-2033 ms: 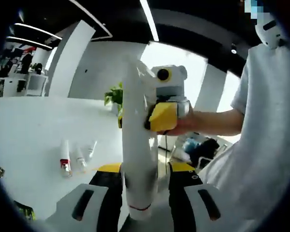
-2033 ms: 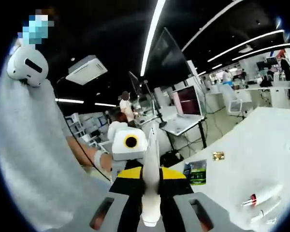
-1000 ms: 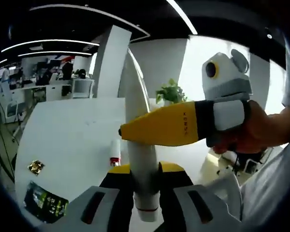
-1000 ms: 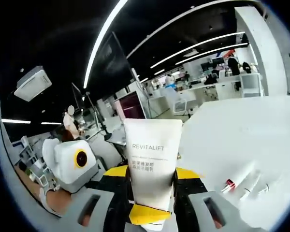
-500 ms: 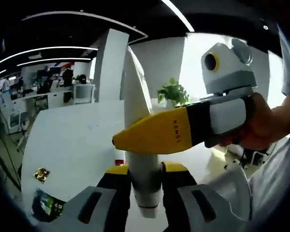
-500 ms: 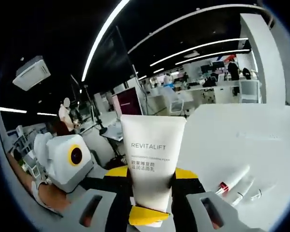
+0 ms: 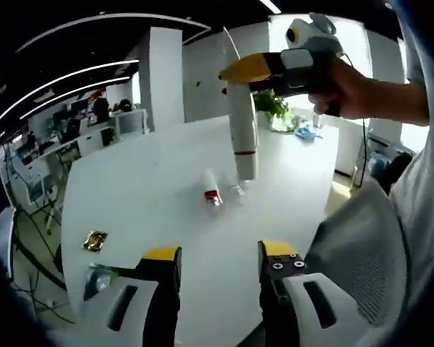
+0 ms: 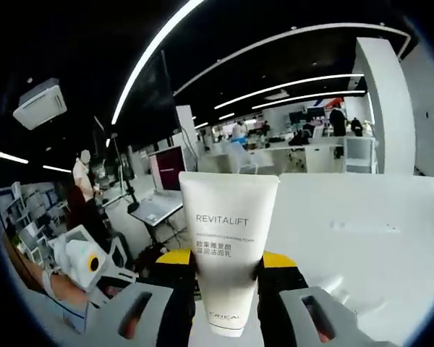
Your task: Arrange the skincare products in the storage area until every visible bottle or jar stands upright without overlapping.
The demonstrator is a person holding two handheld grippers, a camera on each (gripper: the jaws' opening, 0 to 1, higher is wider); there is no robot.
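- The right gripper [image 8: 224, 289] is pinching a white Revitalift tube [image 8: 227, 246] between its jaws and carrying it in the air; in the left gripper view that same right gripper [image 7: 254, 69] is hanging over the table with the tube [image 7: 242, 123] pointing cap-down, clear of the surface.
- The left gripper [image 7: 215, 271] is standing with its jaws spread and nothing between them, hovering near the table's close edge.
- Judging by how things are lying, the task is sitting at an early stage: a red-capped tube [image 7: 211, 186] and a smaller white tube [image 7: 236, 191] are lying flat on the white table [image 7: 137, 188], side by side, just beneath the hanging tube.
- What is left, by my reading: setting the held tube down on its cap, then raising each of the two lying tubes, with room kept between them.
- A small gold packet [image 7: 95, 240] and a green packet [image 7: 101, 277] are resting nearer the table's edge, well apart from the tubes.
- The room is looking like an open office: long ceiling light strips [image 8: 152, 54], a white pillar [image 7: 165, 79], desks [image 8: 311, 155] farther back and a potted plant [image 7: 275, 105] at the table's far side.
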